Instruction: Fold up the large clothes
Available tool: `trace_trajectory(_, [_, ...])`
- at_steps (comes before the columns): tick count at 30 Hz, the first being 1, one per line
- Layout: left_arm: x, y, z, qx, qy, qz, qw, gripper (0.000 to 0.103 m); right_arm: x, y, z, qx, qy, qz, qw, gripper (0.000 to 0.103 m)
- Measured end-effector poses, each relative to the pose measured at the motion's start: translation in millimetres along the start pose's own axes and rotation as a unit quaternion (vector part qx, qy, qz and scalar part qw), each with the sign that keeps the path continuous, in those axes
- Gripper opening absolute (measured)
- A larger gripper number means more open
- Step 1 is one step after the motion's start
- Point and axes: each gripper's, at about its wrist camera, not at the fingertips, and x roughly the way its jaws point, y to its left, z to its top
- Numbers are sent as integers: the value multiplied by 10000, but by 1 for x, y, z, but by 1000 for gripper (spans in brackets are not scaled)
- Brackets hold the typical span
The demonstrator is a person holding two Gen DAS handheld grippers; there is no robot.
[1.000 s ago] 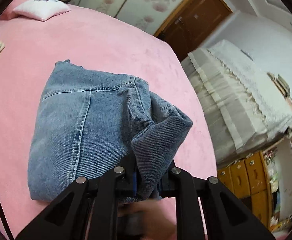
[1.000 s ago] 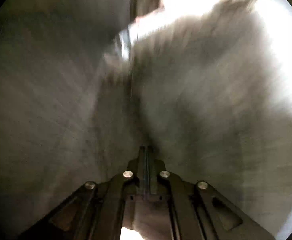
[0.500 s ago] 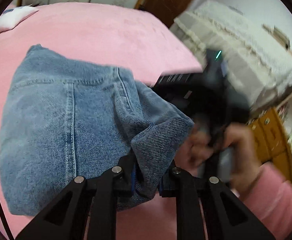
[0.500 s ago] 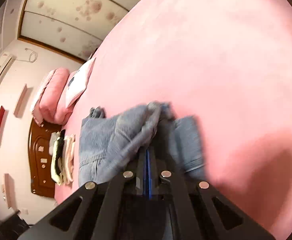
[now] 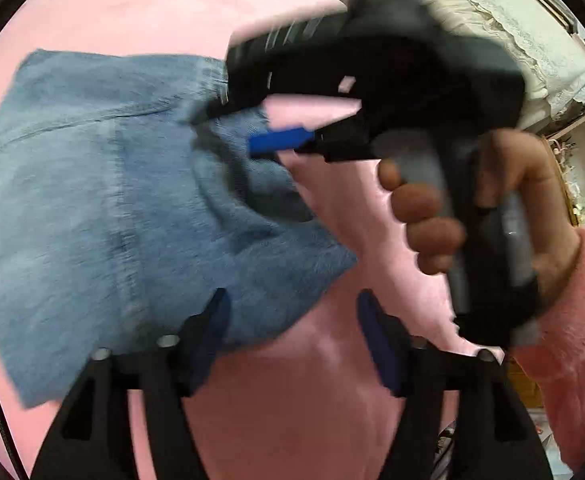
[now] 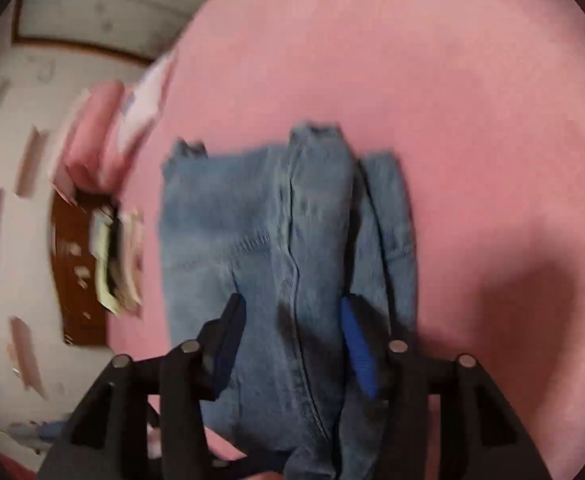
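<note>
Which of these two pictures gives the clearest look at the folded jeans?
The left wrist view: it shows most of the folded jeans lying on the pink bed, though blurred. The right wrist view sees them closer, end-on along a seam, with their near end hidden behind the right gripper.

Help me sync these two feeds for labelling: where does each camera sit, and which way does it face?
Left wrist: sits on the left claw, facing down at the folded blue denim jeans on the pink bedspread; shows its open claw, the right claw, and a hand with a pink sleeve.
Right wrist: sits on the right claw, facing down along the jeans; shows only its own open claw.
Shared: jeans, bedspread, right claw.
</note>
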Motion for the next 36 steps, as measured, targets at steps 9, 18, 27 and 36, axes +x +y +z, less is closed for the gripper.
trace_trajectory(9, [-68,79,-21,-585,-468,878,9933,73,-4,11,-10,-201,-458,-286,9983,7])
trace_trajectory(18, [-101,161,-41,-1486,-429,1274,9797,73,-32,24,-27,-645,-925,-783,9905,6])
trace_trajectory(27, [-92,143,-33,-1070,-94,1944,9750,73,-15,21,-23,337,-1101,-1122,9870,15])
trace_trajectory(36, [-80,121,-2,-1382,-54,1122,9840,61,-59,56,-43,-310,-1511,-926,9837,5])
